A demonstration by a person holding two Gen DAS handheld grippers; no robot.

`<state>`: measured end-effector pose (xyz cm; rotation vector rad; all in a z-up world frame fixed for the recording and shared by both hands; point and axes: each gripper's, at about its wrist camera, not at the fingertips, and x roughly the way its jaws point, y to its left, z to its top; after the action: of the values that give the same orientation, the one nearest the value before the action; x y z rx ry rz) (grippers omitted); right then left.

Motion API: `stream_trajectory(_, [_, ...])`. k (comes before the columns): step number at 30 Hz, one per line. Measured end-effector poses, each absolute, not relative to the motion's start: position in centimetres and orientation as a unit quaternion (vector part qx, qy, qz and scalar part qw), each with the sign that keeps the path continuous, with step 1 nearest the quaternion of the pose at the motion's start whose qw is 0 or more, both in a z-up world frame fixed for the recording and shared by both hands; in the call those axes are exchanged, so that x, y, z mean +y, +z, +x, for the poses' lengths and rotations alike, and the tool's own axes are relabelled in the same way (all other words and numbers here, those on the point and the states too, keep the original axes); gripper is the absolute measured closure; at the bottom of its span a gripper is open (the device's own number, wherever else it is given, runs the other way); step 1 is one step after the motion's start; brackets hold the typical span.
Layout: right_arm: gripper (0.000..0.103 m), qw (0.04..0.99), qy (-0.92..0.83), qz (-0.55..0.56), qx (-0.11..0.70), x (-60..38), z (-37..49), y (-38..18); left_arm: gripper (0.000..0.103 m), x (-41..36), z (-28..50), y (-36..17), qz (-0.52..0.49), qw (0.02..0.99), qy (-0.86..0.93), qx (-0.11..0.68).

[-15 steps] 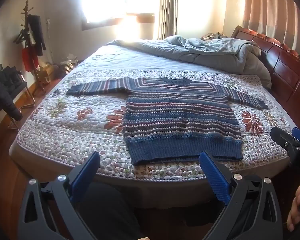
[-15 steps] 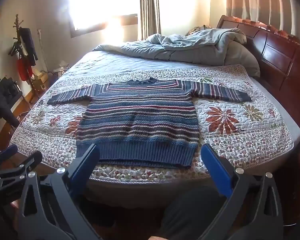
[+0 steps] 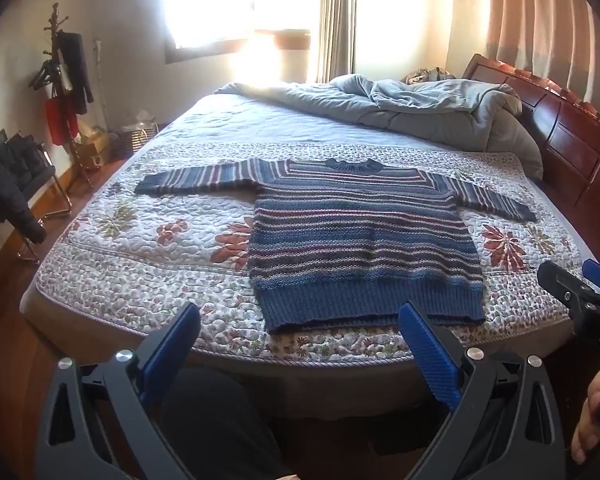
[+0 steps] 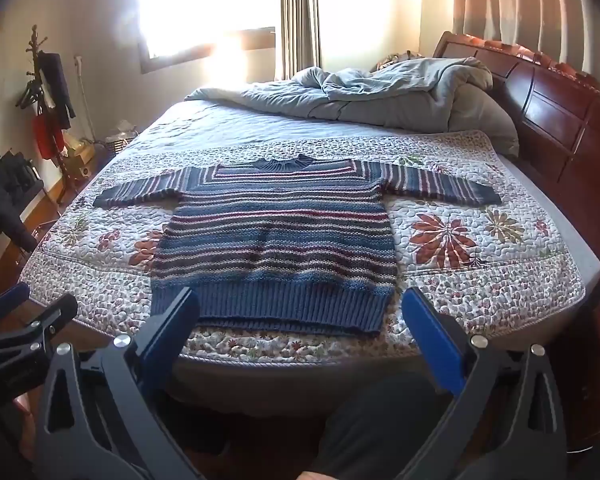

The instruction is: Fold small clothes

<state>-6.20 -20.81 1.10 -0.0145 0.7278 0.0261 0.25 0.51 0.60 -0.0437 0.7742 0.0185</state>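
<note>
A blue striped knitted sweater (image 3: 360, 240) lies flat and face up on the floral quilt (image 3: 148, 252), both sleeves spread out, hem toward me. It also shows in the right wrist view (image 4: 276, 240). My left gripper (image 3: 298, 344) is open and empty, held off the bed's near edge, short of the hem. My right gripper (image 4: 298, 332) is open and empty, also at the near edge before the hem. The right gripper shows at the right edge of the left wrist view (image 3: 580, 292). The left gripper shows at the left edge of the right wrist view (image 4: 28, 320).
A rumpled grey duvet (image 3: 420, 108) is piled at the far end of the bed. A dark wooden headboard (image 3: 572, 140) runs along the right. A coat rack (image 3: 64, 80) and a chair with dark clothes (image 3: 12, 184) stand on the left.
</note>
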Motion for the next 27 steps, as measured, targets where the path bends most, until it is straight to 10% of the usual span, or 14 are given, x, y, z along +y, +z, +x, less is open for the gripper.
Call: stream_trajectory(27, [0.002, 0.931, 0.016, -0.003, 0.364, -21.0, -6.1, 0.5, 0.004, -0.3, 0.0, -0.1, -0.018, 0.924, 0.012, 0.381])
